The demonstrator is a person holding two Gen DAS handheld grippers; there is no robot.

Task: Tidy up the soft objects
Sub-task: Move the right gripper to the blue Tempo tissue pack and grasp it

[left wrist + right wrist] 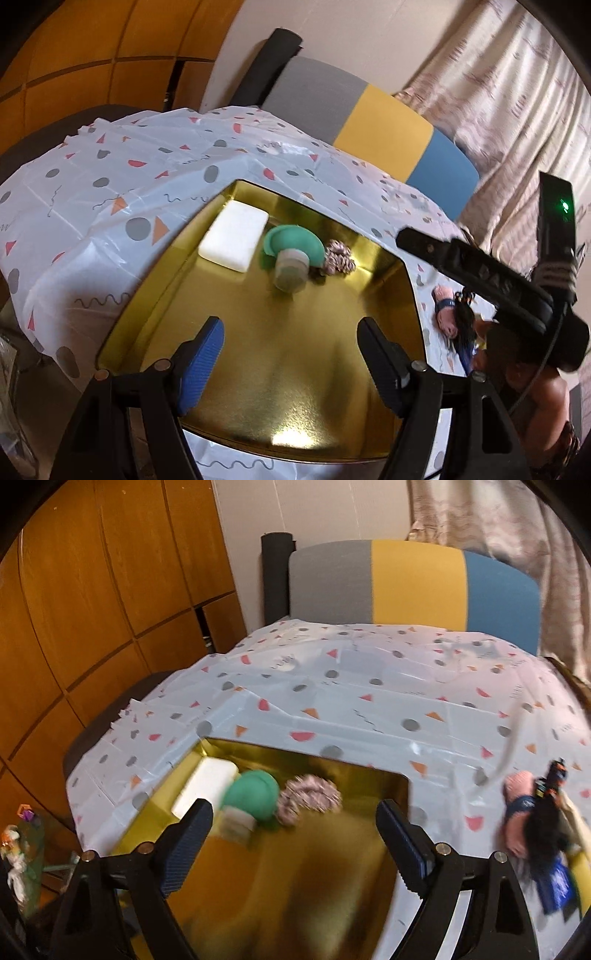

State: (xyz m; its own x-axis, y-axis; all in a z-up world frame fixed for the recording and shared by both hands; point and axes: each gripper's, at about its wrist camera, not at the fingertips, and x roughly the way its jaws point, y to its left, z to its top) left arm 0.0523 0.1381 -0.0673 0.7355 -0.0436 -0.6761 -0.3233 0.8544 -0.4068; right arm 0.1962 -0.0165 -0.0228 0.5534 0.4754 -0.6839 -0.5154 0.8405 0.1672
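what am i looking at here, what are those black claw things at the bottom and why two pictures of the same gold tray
The claws are two hand-held grippers; a person works one in each hand. Each carries a wide-angle camera looking along its fingers, so you get one picture per gripper.

The left gripper and right gripper both hang open over the gold tray, holding nothing. The left view also shows the right gripper from the side, with a hand under it.

In the tray lie a white sponge, a green silicone piece with a grey lump against it, and a pink scrunchie. A doll lies on the patterned cloth outside the tray.
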